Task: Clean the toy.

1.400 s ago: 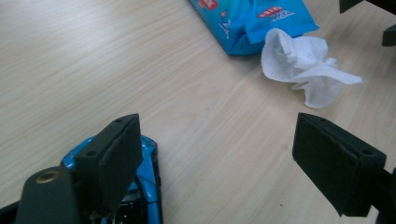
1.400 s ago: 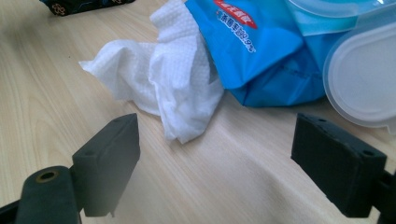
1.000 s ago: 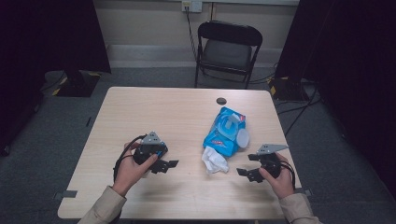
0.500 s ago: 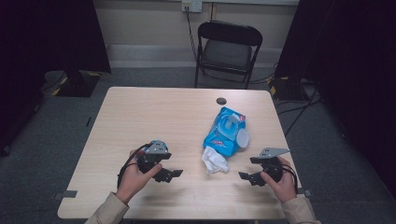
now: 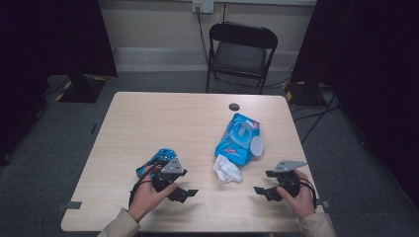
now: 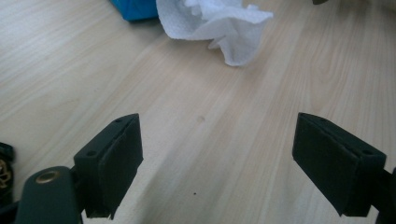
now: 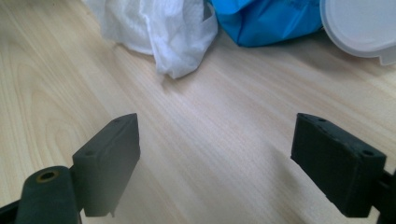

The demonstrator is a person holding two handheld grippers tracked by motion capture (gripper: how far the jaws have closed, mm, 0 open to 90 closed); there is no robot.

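My left tongs (image 5: 187, 193) and right tongs (image 5: 263, 190) both gaped empty over the table (image 5: 163, 123), flanking the wipe (image 5: 226, 170) at the pack (image 5: 239, 143).

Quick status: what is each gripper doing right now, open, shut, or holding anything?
Left gripper: open, jaws wide apart, holding nothing, pointed at the white wipe.
Right gripper: open, holding nothing, aimed at the wipe and the blue pack.
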